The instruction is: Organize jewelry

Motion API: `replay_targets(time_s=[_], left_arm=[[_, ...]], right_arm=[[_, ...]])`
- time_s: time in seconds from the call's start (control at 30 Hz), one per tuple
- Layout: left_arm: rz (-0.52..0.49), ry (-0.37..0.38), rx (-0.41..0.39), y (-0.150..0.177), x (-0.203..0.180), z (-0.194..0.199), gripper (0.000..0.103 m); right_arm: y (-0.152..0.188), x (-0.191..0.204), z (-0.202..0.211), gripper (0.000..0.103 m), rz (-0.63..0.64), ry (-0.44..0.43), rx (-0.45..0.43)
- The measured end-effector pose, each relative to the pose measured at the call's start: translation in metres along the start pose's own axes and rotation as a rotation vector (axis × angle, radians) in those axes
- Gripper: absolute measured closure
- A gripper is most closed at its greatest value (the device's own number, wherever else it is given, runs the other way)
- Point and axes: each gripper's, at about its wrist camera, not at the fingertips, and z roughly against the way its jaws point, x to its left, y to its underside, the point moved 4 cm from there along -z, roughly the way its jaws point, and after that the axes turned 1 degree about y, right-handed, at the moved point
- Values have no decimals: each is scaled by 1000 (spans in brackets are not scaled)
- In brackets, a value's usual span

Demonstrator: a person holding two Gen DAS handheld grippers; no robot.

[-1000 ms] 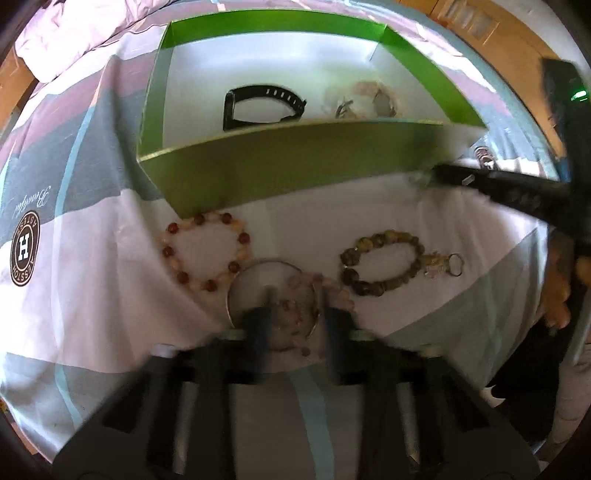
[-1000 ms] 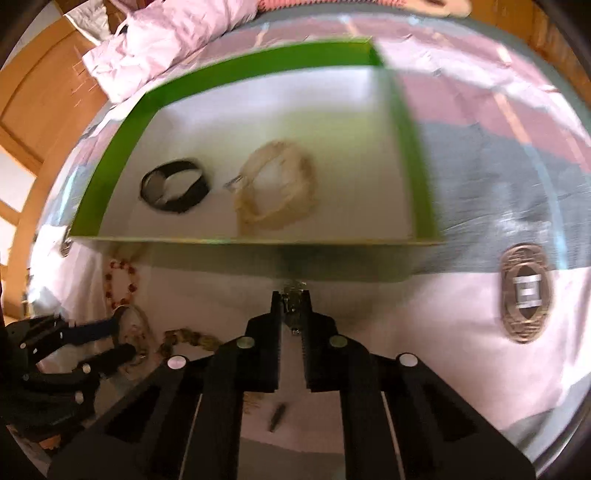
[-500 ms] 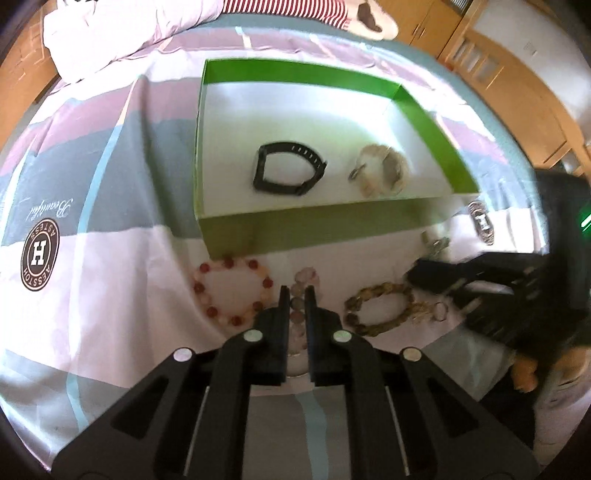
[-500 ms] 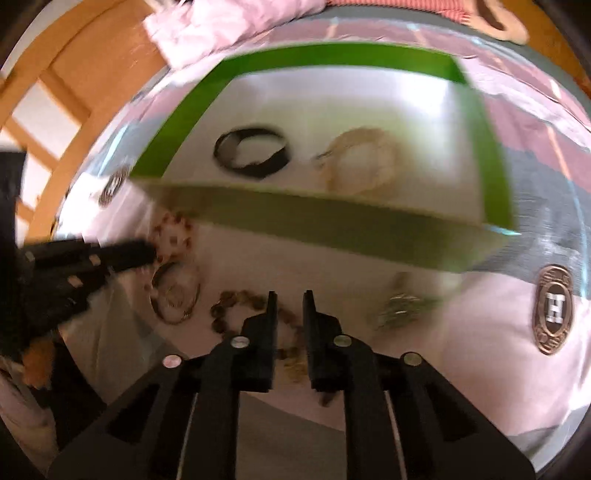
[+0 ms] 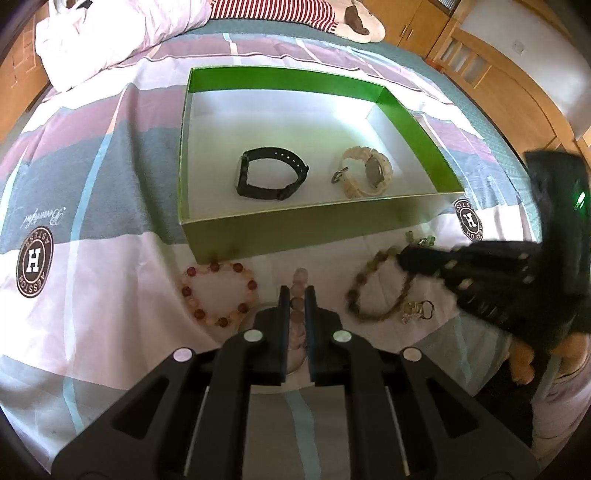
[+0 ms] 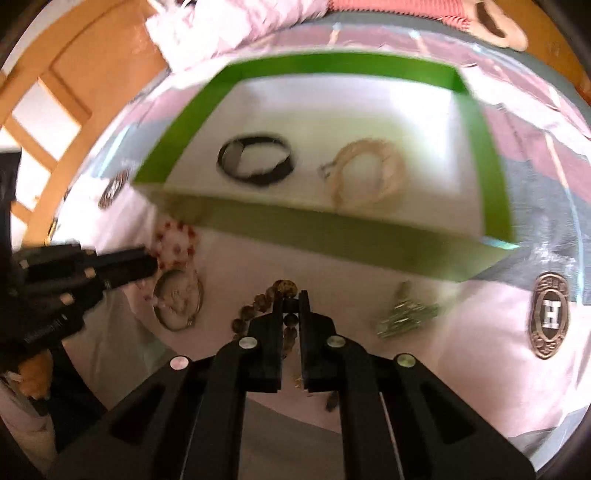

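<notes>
A green box (image 5: 306, 225) with a white floor stands on the bed and holds a black watch (image 5: 271, 179) and a cream watch (image 5: 364, 171). In front of it lie a red-and-pink bead bracelet (image 5: 218, 293), a pale pink bead bracelet (image 5: 297, 295) with a metal bangle (image 6: 181, 304), an olive-brown bead bracelet (image 5: 380, 291) and a small green jewelry piece (image 6: 406, 314). My left gripper (image 5: 295, 291) is shut on the pale pink bracelet. My right gripper (image 6: 291, 299) hangs low over the olive-brown bracelet (image 6: 269, 306), jaws narrowly apart with beads between them.
The bedspread (image 5: 92, 177) is striped pink, grey and white with round H logos (image 5: 35, 258). A white duvet (image 5: 110, 33) and a plush toy (image 5: 354, 22) lie beyond the box. Wooden furniture (image 5: 517, 81) stands at the right.
My left gripper closed on the pale pink bracelet and rose from the bed. My right gripper let go of the green piece and swung left over the olive-brown bracelet.
</notes>
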Motion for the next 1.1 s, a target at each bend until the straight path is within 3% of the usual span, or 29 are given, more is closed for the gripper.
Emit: replay_targets(time_s=[0.1,0.2,0.27,0.4,0.53,0.63,0.77,0.9,1.1], left_arm=[[-18,-6,-9,0,-4,1,95],[-40,31,-22,1,-13,3,95],[-51,57,-40,0,-18,6,95],[-25,57,-43,-1,-15,5,80],[9,50,-17,-1,-8,-2,80],[11,25,-10,0,-6,-5,77],[70,-16,1,-3,11,-6,70],[109,-38,39,-1,22,-13,69],[66,-66,57,3,15,-22,69]], right_arm=[[0,-9,11,96,-13,5,-16],[-3,-7,20,95,-56,-159,-42],[-4,-15,24,95,-72,-172,-42],[-2,-26,16,85,-114,-107,-13],[0,-33,10,84,-126,-55,13],[1,-42,2,77,-152,-13,26],[5,-45,-4,77,-171,-30,40],[9,-29,-18,77,-114,-25,73],[14,-9,-38,77,-39,36,103]])
